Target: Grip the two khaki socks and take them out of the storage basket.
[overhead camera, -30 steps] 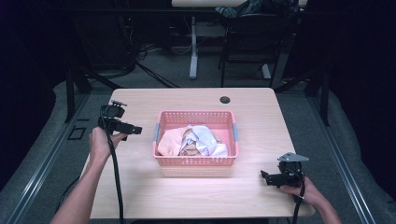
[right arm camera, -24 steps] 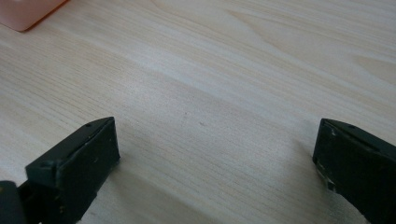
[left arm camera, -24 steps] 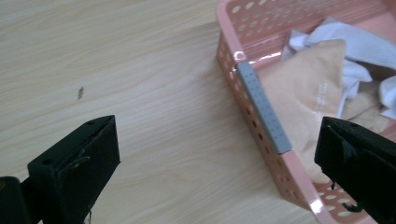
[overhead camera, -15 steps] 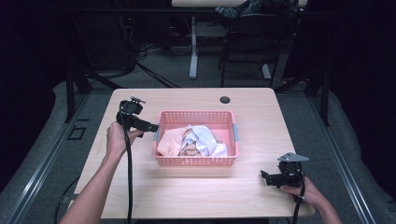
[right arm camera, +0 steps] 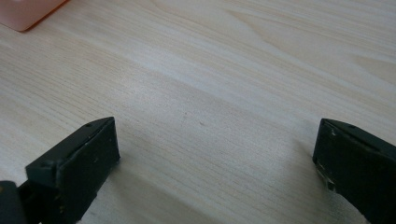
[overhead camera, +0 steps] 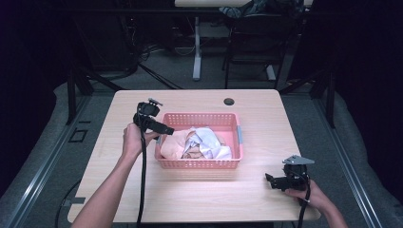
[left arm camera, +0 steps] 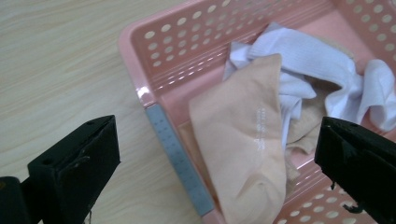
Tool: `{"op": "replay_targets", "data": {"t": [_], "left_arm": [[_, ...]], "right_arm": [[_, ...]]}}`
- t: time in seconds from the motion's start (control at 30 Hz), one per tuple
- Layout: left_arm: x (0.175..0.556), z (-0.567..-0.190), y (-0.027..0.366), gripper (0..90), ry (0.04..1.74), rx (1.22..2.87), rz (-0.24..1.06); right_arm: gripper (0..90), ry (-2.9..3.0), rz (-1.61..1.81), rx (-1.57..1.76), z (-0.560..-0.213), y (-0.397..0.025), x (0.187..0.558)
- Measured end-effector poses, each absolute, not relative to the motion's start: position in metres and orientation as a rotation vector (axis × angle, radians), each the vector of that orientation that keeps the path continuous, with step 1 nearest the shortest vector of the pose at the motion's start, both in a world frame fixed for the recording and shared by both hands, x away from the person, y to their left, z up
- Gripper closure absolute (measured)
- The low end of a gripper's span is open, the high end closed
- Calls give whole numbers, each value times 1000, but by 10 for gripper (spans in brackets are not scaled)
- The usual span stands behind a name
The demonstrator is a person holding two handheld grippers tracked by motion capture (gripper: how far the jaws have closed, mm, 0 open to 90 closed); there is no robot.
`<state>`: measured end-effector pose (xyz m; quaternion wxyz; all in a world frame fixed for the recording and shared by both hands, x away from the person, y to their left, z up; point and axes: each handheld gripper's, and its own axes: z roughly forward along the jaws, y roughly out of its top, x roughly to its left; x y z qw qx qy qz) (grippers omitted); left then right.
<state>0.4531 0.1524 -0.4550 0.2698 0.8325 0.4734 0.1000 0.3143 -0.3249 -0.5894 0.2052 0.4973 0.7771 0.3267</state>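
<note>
Just ahead of the left hand-held gripper (overhead camera: 164, 128), over the near-left corner of the pink basket (overhead camera: 199, 164), lies a peach sock (left arm camera: 243, 144) with white socks (left arm camera: 303, 79) bunched beyond it. This hand-held gripper is released, its jaws spread wide and holding nothing. In the left gripper view one jaw hangs over the bare bench (overhead camera: 266, 118) outside the basket wall, the other over the basket's inside, so the wall with its grey label strip (left arm camera: 180, 158) runs between them. The peach sock sits between the jaws and a little beyond them, draped over the white socks and reaching toward the basket's rim; no jaw touches it.

Well apart from the basket, the right hand-held gripper (overhead camera: 272, 180) rests low at the bench's near-right edge, held by the person's right hand (overhead camera: 309, 194). It too is released, jaws wide with only bare wood grain between them. Far off to that hand-held gripper's upper left, in its own view, a corner of the pink basket peeks in. Beyond the basket, a small dark round grommet (overhead camera: 229, 101) sits in the bench top.
</note>
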Motion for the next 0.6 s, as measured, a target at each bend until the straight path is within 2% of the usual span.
{"op": "replay_targets", "data": {"t": [0.6], "left_arm": [[467,-477,108,5,1210,2333,184]], "right_arm": [[0,2167,912,1386,-589,-325,314]]}}
